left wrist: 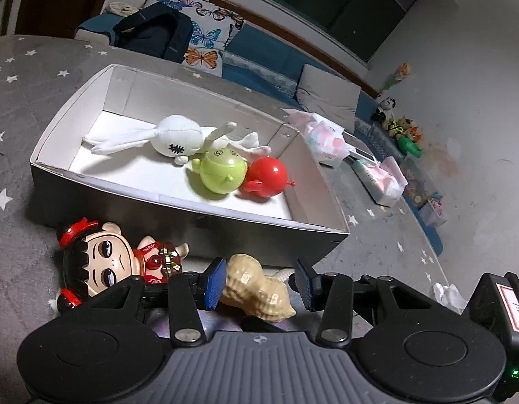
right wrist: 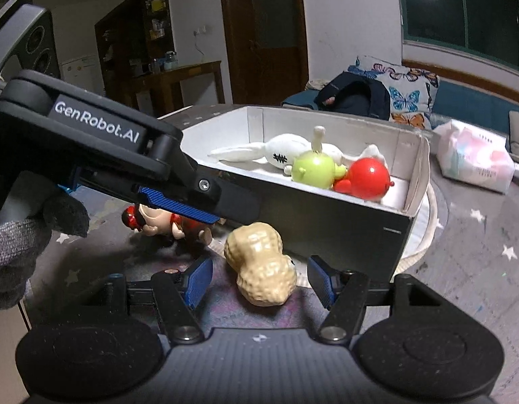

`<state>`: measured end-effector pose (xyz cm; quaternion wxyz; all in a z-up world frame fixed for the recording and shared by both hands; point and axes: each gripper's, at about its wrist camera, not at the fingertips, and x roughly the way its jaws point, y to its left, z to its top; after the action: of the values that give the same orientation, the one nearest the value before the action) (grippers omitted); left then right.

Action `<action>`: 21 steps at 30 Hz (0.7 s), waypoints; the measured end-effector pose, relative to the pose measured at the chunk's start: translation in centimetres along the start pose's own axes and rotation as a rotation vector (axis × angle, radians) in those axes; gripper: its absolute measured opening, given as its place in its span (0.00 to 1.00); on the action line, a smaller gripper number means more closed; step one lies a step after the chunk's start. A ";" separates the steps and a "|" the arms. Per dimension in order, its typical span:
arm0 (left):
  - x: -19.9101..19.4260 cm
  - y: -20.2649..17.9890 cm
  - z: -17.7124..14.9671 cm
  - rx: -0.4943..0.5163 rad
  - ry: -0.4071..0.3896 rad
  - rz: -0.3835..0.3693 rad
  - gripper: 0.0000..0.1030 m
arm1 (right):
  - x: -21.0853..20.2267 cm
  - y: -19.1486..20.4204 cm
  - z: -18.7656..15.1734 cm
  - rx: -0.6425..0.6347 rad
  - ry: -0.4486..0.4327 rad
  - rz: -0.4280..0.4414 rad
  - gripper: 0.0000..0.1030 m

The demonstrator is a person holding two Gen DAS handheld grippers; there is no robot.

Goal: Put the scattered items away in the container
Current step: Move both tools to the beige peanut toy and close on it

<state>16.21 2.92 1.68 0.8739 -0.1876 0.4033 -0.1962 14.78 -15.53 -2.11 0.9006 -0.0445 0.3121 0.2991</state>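
Observation:
A tan peanut toy [left wrist: 259,289] lies on the grey star-print cloth in front of the box [left wrist: 226,232]. My left gripper [left wrist: 259,282] is open, and the peanut shows between its blue pads. A big-headed doll in red [left wrist: 101,262] lies just left of it. In the right wrist view the peanut [right wrist: 259,262] lies between the fingers of my open right gripper [right wrist: 259,281], with a gap on each side. A blue-padded finger [right wrist: 178,206] of the left gripper reaches over the doll [right wrist: 158,222]. Inside the box [right wrist: 326,222] lie a white plush rabbit [left wrist: 172,134], a green round toy [left wrist: 220,175] and a red round toy [left wrist: 268,176].
Tissue packs [left wrist: 326,141] lie right of the box, with crumpled paper [left wrist: 448,294] near my right side. A backpack [left wrist: 151,33] and a butterfly pillow [left wrist: 209,23] rest on the sofa behind. A gloved hand [right wrist: 17,245] holds the left gripper.

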 end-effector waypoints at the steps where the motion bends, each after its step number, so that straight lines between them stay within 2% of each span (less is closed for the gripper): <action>1: 0.1 0.1 0.0 -0.004 0.001 -0.002 0.46 | 0.2 -0.1 0.0 0.006 0.002 -0.001 0.61; 8: 0.9 0.3 0.1 -0.008 0.000 0.019 0.46 | 1.0 -0.4 -0.3 0.032 0.013 0.013 0.54; 16: 1.6 0.2 -0.2 0.004 0.015 0.038 0.46 | 1.1 -0.2 -0.3 0.028 0.023 0.027 0.41; 21: 1.7 0.1 -0.5 0.009 0.031 0.020 0.46 | 0.5 -0.2 -0.6 0.020 0.035 0.021 0.40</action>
<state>16.88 2.07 0.20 0.8703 -0.1765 0.4177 -0.1921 14.87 -15.57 -2.84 0.8922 -0.0376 0.3314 0.3047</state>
